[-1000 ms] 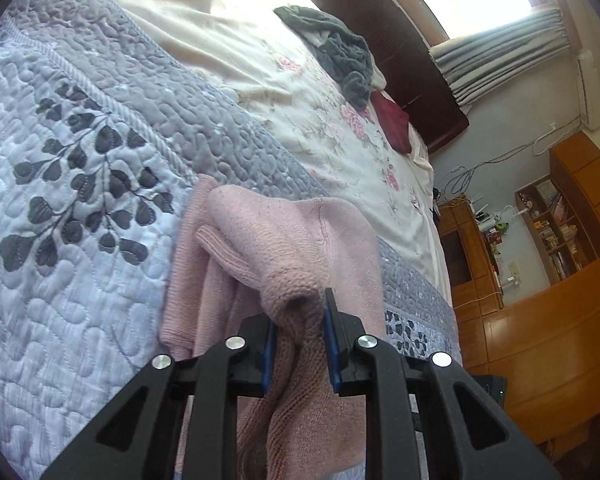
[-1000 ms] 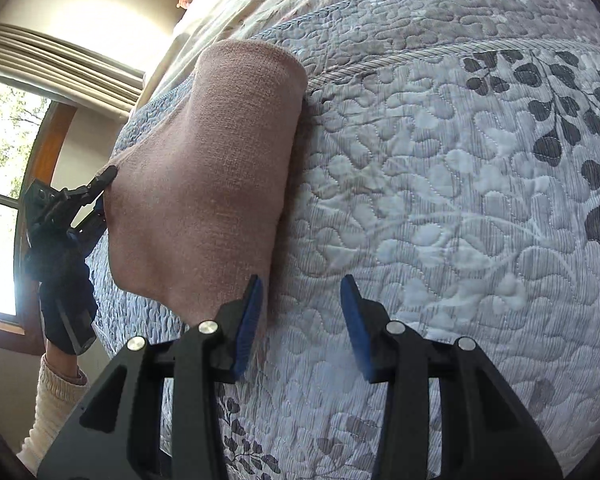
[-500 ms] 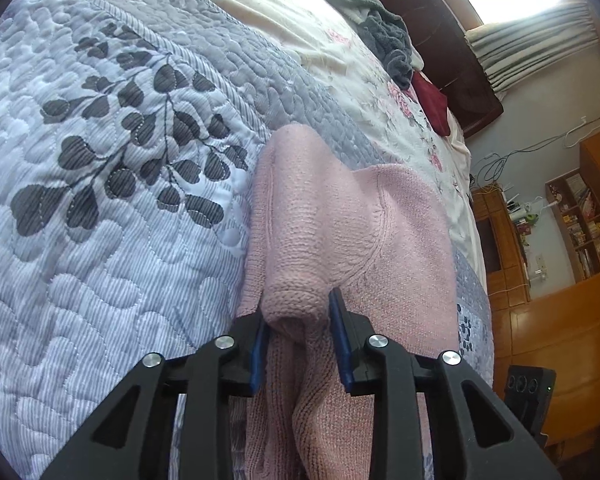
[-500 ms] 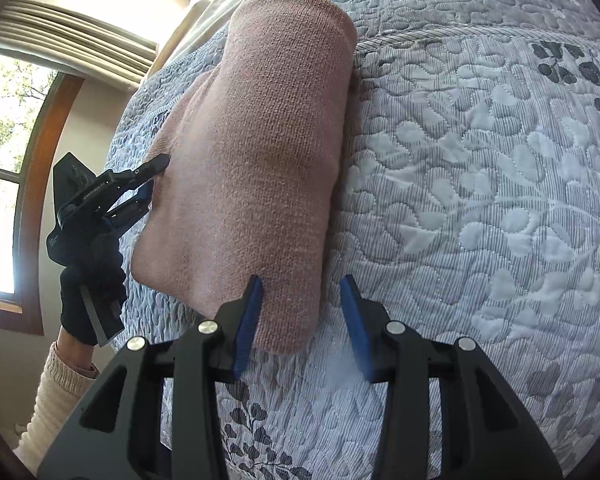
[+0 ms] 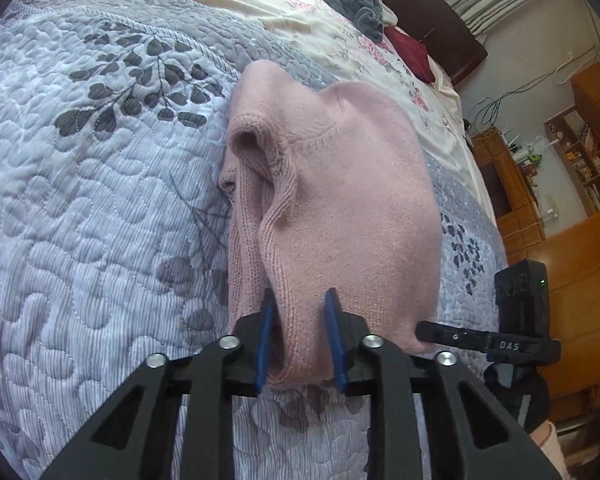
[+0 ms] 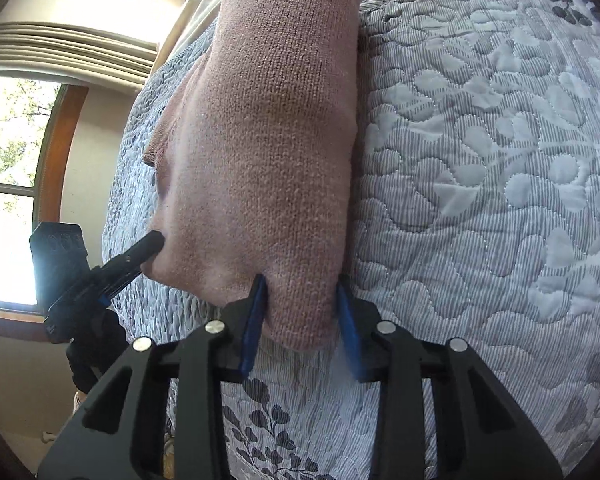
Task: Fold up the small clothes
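A folded pink sweater (image 5: 340,184) lies on the grey quilted bed cover (image 5: 92,200). The left gripper (image 5: 300,336) is narrowly parted around its near edge, cloth between the pads, and the right gripper (image 6: 302,320) likewise straddles the other near corner.

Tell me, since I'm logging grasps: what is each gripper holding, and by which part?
Both straddle the pink knit garment at its near edge: the left gripper around a rolled fold, the right gripper around the near corner. Whether either clamps cannot be told.
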